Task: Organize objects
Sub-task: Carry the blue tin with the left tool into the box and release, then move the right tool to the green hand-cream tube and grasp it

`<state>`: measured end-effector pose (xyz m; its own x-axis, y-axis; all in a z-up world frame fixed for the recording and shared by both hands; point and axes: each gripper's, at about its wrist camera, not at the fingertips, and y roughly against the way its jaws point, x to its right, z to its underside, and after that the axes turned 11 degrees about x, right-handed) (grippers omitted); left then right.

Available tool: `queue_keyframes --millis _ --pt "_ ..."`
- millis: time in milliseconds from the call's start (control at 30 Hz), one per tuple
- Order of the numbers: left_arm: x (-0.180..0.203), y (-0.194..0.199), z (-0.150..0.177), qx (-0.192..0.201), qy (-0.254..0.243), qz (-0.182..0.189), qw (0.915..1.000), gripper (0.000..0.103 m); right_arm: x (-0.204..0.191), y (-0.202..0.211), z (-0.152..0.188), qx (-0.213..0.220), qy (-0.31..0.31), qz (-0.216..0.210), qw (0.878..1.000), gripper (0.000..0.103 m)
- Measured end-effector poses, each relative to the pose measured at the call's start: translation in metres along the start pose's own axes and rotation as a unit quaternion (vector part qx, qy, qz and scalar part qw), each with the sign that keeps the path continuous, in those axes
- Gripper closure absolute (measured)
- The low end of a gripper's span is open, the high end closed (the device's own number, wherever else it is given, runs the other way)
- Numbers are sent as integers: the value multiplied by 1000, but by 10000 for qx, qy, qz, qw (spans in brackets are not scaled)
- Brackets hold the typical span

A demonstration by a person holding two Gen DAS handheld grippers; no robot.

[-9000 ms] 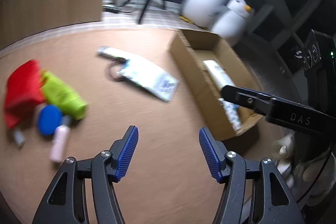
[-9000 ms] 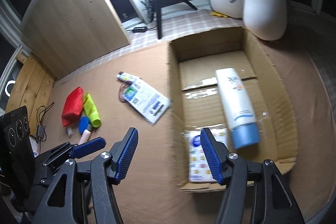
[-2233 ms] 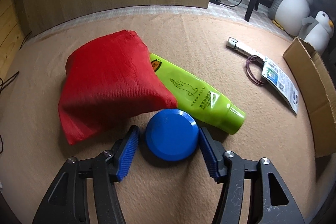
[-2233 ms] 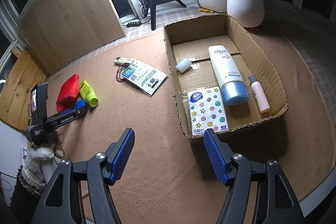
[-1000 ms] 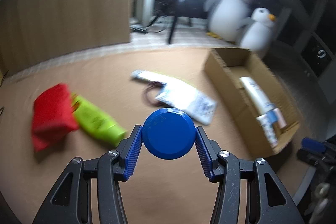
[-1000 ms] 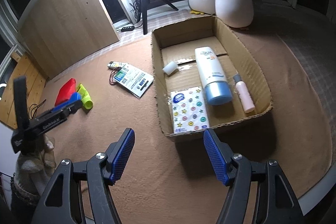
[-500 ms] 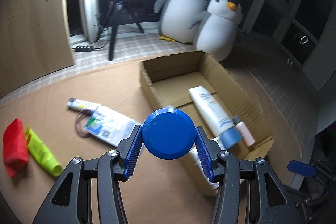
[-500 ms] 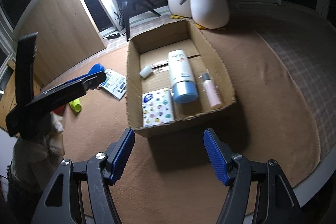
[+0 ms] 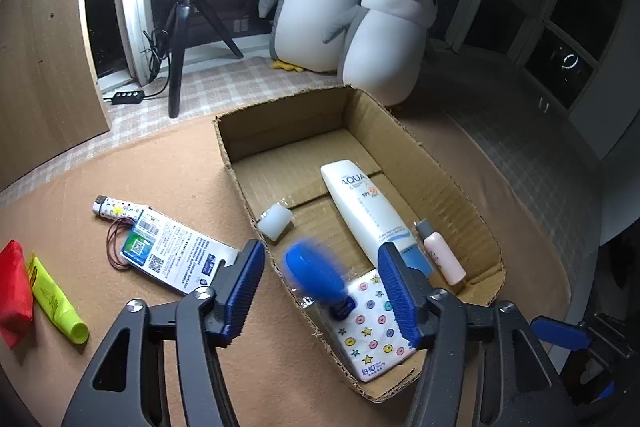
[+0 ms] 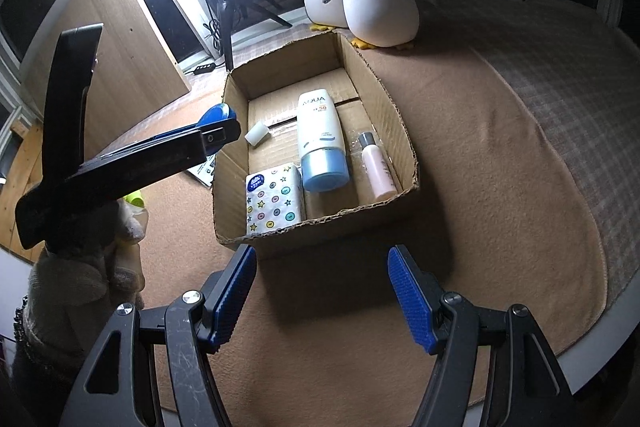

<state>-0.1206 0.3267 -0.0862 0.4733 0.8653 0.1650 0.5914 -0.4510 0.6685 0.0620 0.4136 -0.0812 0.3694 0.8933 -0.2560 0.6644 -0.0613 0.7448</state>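
Observation:
My left gripper [image 9: 320, 285] is open above the near left corner of the cardboard box [image 9: 444, 171]. A round blue jar [image 9: 314, 273], blurred, is loose between its jaws and touches neither pad, above the box's left wall. In the right wrist view the jar [image 10: 218, 115] shows beside the left gripper's tip. The box holds a white AQUA tube [image 9: 366, 205], a small pink bottle [image 9: 442, 259], a star-patterned tissue pack [image 9: 370, 331] and a small white cap [image 9: 274, 225]. My right gripper [image 10: 320, 295] is open and empty, in front of the box [image 10: 400, 131].
On the brown mat left of the box lie a printed packet [image 9: 176, 255], a lighter [image 9: 112, 207], a hair band [image 9: 116, 243], a green tube [image 9: 56, 299] and a red pouch [image 9: 14, 291]. Two plush penguins [image 9: 360, 15] and a ring-light tripod [image 9: 180, 39] stand behind the box.
My left gripper carried the blue jar from the mat to over the box, then opened. The jar has left the pads and is dropping. My right gripper stayed open near the box front.

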Motion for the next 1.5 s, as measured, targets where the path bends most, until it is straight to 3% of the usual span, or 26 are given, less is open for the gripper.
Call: queue_keyframes --millis 200,433,767,933,1167,1333,1500 --pt "-19 16 0 100 145 -89 9998 40 -7 -5 0 -49 25 -76 10000 38" --pt "-67 47 10 227 437 -347 9982 40 -28 -15 -5 -54 145 -224 9996 38" --pt "-166 88 62 91 1254 -883 9881 40 -83 -45 -19 -274 454 -876 9947 36" --pt "-207 101 91 -2 1602 -1088 9811 40 -131 -64 -24 -314 1047 -1101 9879 35" --pt "-250 105 112 -85 1922 -1240 9734 40 -177 -113 -40 -558 1111 -1289 9838 35" --pt "-264 95 113 -159 1992 -1151 9730 40 -216 -153 -46 -948 1336 -1547 9743 35" --pt "-268 75 109 -214 1996 -1044 9741 40 -248 -188 -47 -1111 1528 -1415 9717 35"
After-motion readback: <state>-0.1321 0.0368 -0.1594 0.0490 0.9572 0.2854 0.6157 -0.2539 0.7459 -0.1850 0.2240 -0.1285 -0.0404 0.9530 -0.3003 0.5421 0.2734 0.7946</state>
